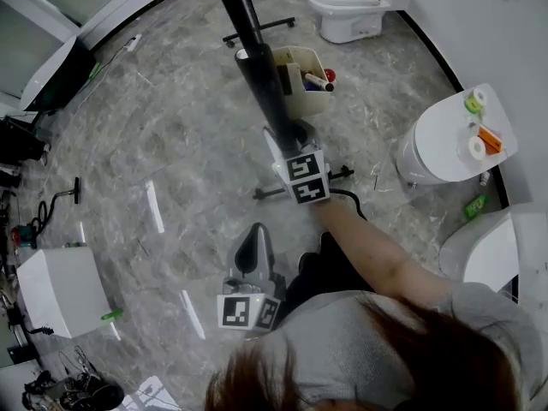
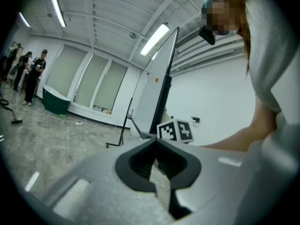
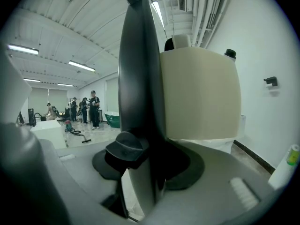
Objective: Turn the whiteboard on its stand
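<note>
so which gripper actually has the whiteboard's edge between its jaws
The right gripper: the edge of the whiteboard sits between its jaws. The left gripper hangs near the person's body, jaws together on nothing.

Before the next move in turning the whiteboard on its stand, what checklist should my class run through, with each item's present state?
1. Right gripper closed on the whiteboard edge: ok.
2. Left gripper also on the board: not ok. Its jaws are together, empty and short of the board.
3. Beige caddy of markers fixed firmly to the board: cannot tell.
4. People well away from the board: ok.
5. Toilet outside the board's swing: cannot tell.
</note>
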Demonstrator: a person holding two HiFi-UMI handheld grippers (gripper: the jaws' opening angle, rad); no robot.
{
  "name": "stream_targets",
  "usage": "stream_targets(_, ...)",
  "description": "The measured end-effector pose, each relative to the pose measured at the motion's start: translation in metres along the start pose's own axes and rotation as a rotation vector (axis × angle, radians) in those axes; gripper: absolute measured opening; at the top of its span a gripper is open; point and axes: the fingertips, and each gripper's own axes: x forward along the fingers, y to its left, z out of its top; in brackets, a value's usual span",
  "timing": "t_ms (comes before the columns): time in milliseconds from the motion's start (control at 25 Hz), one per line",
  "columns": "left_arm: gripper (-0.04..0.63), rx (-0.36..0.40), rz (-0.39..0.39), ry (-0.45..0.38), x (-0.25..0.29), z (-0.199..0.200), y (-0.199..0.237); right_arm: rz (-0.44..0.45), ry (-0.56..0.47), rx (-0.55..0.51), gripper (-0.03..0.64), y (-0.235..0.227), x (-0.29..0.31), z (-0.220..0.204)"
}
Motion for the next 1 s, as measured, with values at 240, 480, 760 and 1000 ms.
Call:
stream_targets(240, 0.000, 0.060, -0.093, 0.018, -0.009, 0.000, -0.007, -0.019, -0.025, 0.014, 0.184, 0.000, -0.020, -0.007)
stream_targets(480, 0.000, 0.055, -0.167, 0.059, -0.014, -0.005, 0.001, -0.027, -0.077, 0.026, 0.261, -0.002, -0.039, -0.012)
stream_targets(760, 0.000, 0.132, -0.260, -0.017, -0.012, 0.023, -0.021, -0.122, -0.113, 0.062, 0.222, -0.009, -0.123, -0.024)
stream_targets(1000, 0.000, 0.128, -0.222, -0.071, -0.007, 0.031, -0.040, -0.070, -0.282, 0.055, 0.115, -0.009, -0.197, 0.031)
